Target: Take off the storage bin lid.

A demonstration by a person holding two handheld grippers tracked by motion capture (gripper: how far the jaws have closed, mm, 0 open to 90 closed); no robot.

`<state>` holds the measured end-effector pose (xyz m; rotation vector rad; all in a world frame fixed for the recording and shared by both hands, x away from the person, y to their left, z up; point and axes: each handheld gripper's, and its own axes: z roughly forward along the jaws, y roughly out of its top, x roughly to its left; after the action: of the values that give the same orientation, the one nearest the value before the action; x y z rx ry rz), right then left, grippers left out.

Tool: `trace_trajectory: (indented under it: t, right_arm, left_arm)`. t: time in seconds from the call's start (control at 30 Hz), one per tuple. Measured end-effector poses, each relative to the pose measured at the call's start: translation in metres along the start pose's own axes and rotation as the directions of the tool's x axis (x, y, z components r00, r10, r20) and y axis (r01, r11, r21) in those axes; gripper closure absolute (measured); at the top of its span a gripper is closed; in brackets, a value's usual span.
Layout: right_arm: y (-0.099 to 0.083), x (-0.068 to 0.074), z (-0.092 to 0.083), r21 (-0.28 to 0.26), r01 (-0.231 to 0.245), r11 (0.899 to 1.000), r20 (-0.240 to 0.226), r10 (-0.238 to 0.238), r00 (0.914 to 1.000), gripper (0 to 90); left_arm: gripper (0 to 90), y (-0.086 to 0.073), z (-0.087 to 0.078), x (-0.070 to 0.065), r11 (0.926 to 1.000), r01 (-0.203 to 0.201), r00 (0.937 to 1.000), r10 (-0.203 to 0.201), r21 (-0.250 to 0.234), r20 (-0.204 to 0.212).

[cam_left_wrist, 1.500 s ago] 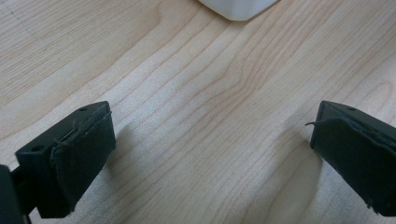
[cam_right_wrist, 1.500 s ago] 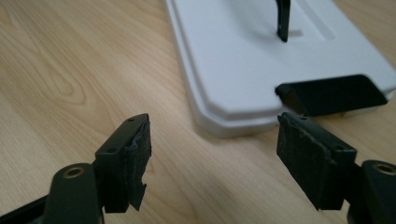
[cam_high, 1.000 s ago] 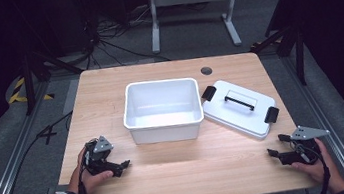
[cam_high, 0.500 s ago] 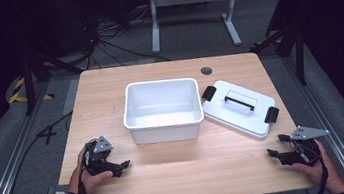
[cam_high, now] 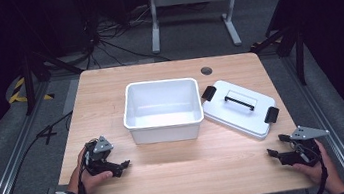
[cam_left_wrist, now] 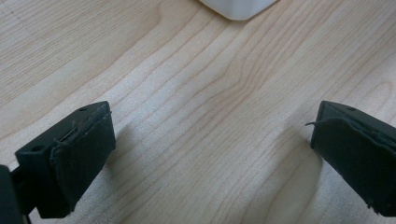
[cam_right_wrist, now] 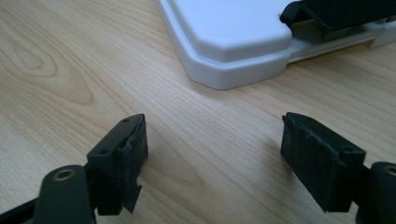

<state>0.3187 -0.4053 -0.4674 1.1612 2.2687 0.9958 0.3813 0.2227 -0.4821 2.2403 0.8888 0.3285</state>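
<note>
With both claws, left claw (cam_high: 118,167) and right claw (cam_high: 278,146), wide open and empty, approach the flat white plastic lid (cam_high: 239,108) squarely (black handle (cam_high: 239,102) likeliest).

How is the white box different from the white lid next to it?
The white box is deep and hollow, with nothing in it; the white lid is flat and low. The lid has a black handle on top and a black clip at each end; the box has no black parts. The box sits square to the table edge; the lid lies turned at an angle. Both are white, rectangular, and rest on the table side by side.
</note>
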Motion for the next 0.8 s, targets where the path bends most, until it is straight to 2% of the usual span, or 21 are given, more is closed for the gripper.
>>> trace_trajectory:
  t: [0.8]
  right_arm:
    - [0.0008, -0.0005, 0.0022, 0.014, -0.027, 1.0, 0.036, 0.026, 0.999, 14.0]
  left_arm:
    - [0.2, 0.0, 0.0001, 0.0, 1.0, 0.0, 1.0, 0.0, 0.0, -0.002]
